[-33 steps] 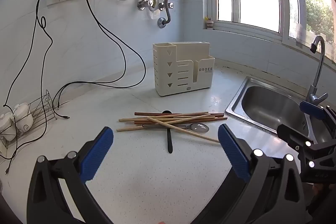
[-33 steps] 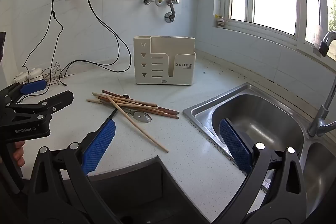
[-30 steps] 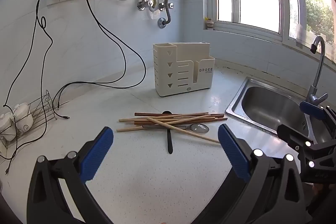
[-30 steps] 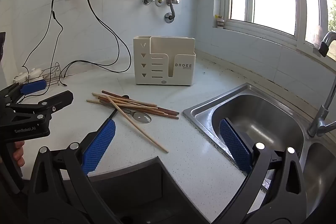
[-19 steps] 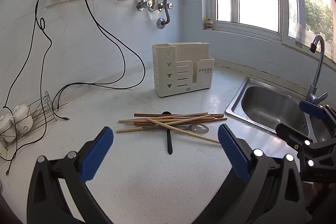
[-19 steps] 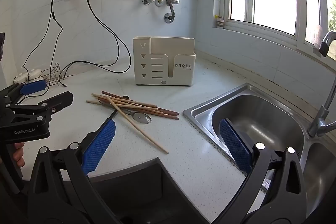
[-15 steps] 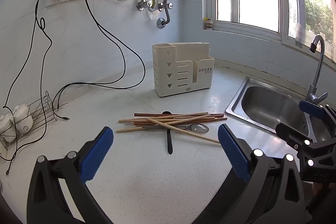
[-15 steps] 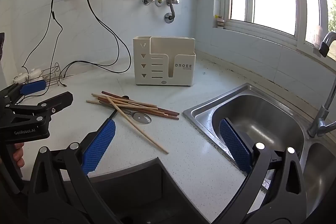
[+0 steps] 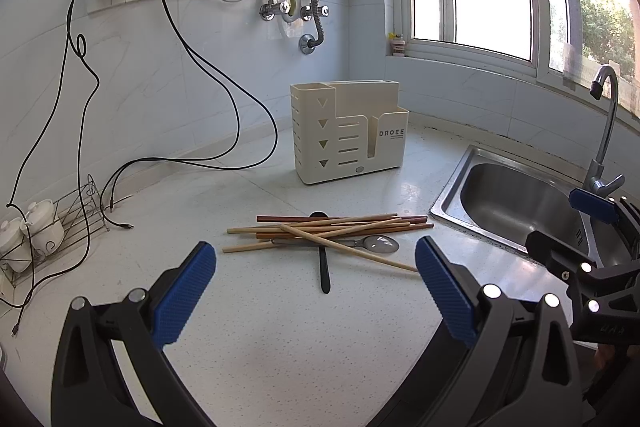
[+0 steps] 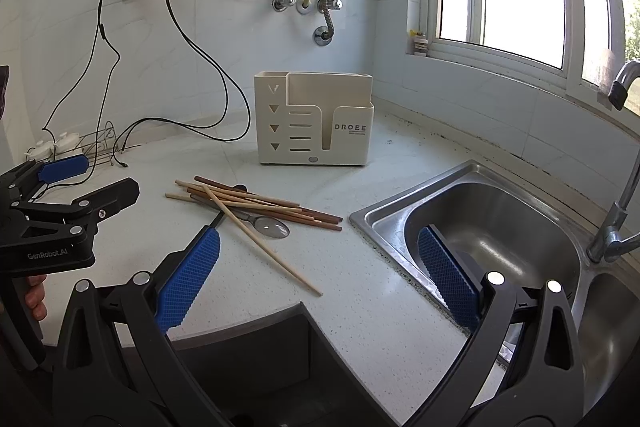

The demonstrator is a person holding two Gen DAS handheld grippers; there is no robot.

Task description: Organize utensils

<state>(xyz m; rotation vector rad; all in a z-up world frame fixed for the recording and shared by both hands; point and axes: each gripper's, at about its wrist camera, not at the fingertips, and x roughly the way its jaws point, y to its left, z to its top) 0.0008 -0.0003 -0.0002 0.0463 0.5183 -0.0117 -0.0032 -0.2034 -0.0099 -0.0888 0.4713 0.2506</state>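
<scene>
Left gripper (image 9: 316,281) and right gripper (image 10: 318,267) are held spread above the tabletop (image 9: 248,327), nothing between the pads. Chopsticks (image 9: 332,227) are heaped across a metal spoon (image 9: 376,243) and a black spoon (image 9: 323,267), between the cream organizer (image 9: 348,131) and the grippers. Sink (image 9: 516,203) noted beside the heap; cables (image 9: 192,157) trailing near a wire rack (image 9: 60,231).

Black frames, blue ribbed fingers (image 9: 185,298)

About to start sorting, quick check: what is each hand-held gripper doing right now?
Left hand-held gripper: open, holding nothing.
Right hand-held gripper: open, holding nothing.
</scene>
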